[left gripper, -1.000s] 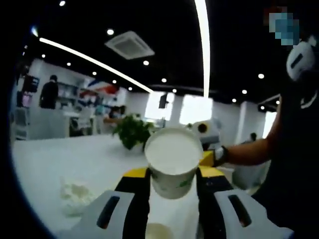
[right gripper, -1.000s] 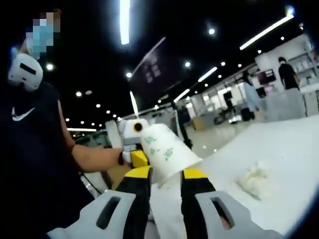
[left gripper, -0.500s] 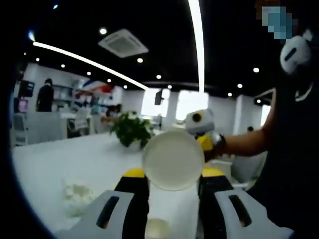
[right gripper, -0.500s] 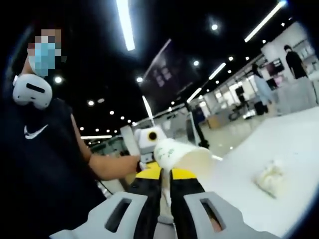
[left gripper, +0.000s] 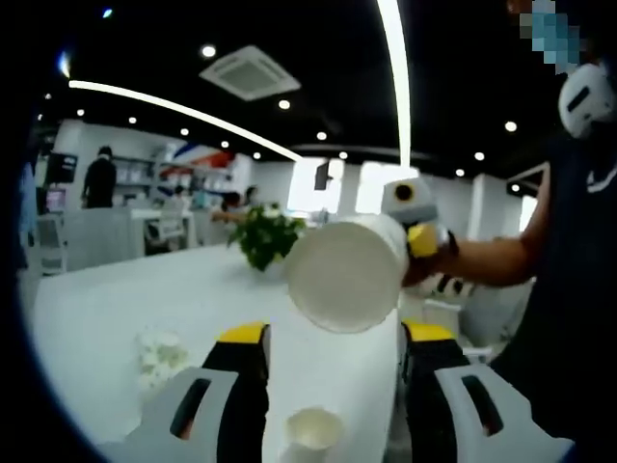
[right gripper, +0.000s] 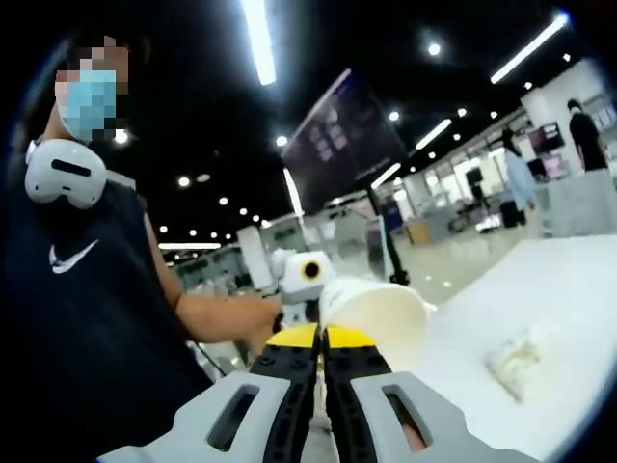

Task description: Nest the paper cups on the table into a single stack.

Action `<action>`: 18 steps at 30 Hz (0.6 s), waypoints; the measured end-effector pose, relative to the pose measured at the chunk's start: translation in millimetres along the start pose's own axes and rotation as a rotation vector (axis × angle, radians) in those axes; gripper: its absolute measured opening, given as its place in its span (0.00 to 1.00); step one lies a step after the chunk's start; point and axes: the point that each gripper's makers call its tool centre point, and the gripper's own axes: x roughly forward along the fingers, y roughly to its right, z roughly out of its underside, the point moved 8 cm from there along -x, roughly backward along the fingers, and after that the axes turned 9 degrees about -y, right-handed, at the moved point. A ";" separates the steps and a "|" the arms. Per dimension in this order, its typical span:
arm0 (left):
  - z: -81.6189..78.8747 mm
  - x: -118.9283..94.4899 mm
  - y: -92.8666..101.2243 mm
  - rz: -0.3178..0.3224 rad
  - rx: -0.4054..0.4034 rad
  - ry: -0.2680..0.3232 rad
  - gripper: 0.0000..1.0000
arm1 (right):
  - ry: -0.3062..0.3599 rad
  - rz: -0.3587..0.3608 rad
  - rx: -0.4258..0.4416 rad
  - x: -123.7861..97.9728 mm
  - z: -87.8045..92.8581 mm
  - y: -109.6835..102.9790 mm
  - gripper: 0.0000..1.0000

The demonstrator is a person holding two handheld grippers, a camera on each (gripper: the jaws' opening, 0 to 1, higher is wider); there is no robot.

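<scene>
Tongs first: left gripper (left gripper: 335, 340) stands with jaws wide apart, nothing between them. Right gripper (right gripper: 323, 334) has its jaws pressed almost together, apparently pinching one side wall of a paper cup (right gripper: 374, 311) near the lip. I judge it clamped on the cup, since the cup hangs in the air with no other support.

In the left gripper view the same cup sits just ahead of and above the open jaws. It is tipped so its mouth faces the camera, well clear of the table (left gripper: 116, 309). A second cup (left gripper: 313, 429) stands upright on the table, low between the left jaws, mouth up. Crumpled tissue wad (left gripper: 159, 352) lies off to one side; potted plant (left gripper: 270, 236) further back.

Held cup: white inside and out as far as can be told, tapered, rolled lip; any print too blurred to read.

Handling, as judgement: very light, thin-walled, crushes easily. A one-wall pinch at the lip holds it but lets it swing. Squeeze gently; coated paper may slip
</scene>
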 end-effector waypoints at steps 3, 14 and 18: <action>5.6 -1.4 -10.0 -0.086 0.000 -0.030 0.88 | -0.039 0.025 -0.032 -3.5 -10.8 2.3 0.00; 38.8 -30.3 -34.0 -0.269 -0.024 -0.140 0.98 | -0.417 0.148 -0.159 -2.3 -59.8 9.0 0.00; 48.6 -43.5 -40.7 -0.304 -0.037 -0.153 0.98 | -0.547 0.166 -0.214 5.5 -71.6 6.8 0.00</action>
